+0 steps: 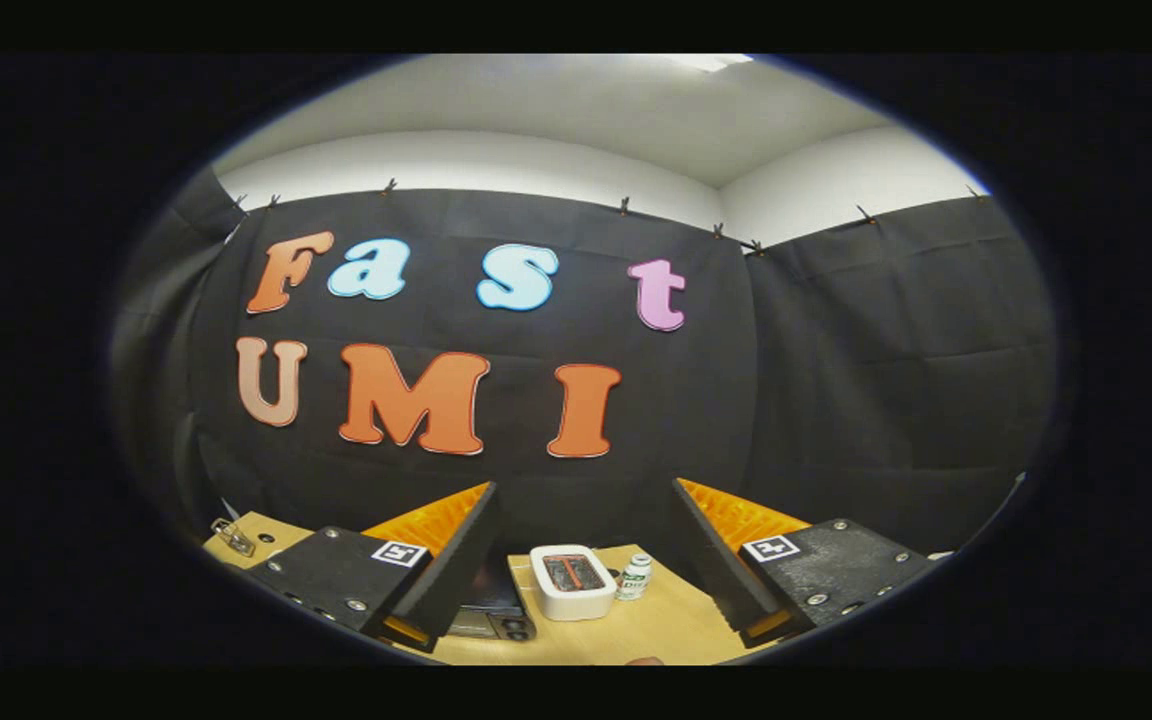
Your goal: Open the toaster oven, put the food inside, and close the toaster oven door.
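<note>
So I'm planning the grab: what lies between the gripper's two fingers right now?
In the gripper view, the open gripper frames the white food tray, a small bottle beside it, and bare table.

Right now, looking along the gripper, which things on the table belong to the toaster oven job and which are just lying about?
For the job:
- toaster oven, partly behind the left finger
- white food container, ahead between the fingers
- gripper, open, holding nothing

Lying about:
- small white bottle beside the container
- metal clip at the table's far left

Table (666, 625): tray (573, 582), bottle (635, 577), perhaps oven (491, 610).
</note>
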A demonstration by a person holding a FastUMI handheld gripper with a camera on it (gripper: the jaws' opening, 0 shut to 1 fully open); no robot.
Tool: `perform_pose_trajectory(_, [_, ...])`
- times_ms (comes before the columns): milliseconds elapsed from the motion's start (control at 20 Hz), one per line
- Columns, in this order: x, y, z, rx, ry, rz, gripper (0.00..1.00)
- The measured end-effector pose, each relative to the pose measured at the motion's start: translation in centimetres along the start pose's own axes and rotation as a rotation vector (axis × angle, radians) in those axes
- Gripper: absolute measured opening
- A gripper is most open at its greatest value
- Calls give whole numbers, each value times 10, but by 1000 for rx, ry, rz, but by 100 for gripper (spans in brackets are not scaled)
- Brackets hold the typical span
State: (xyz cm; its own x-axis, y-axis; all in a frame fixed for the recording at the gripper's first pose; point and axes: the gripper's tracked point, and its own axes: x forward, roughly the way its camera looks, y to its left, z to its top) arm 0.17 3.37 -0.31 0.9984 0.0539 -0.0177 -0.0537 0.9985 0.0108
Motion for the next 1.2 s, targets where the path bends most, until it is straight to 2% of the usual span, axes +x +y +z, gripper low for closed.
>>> perform_pose_trajectory(300, [6, 42, -19, 47, 4, 52, 99])
perform_pose_trajectory(450, [8, 77, -39, 71, 13, 110, 99])
perform_pose_trajectory(750, [11, 155, -116, 95, 95, 226, 99])
perform_pose_trajectory(950, [14, 186, -167, 37, 135, 267, 99])
perform_pose_trajectory(1200, [16, 216, -236, 23, 262, 319, 99])
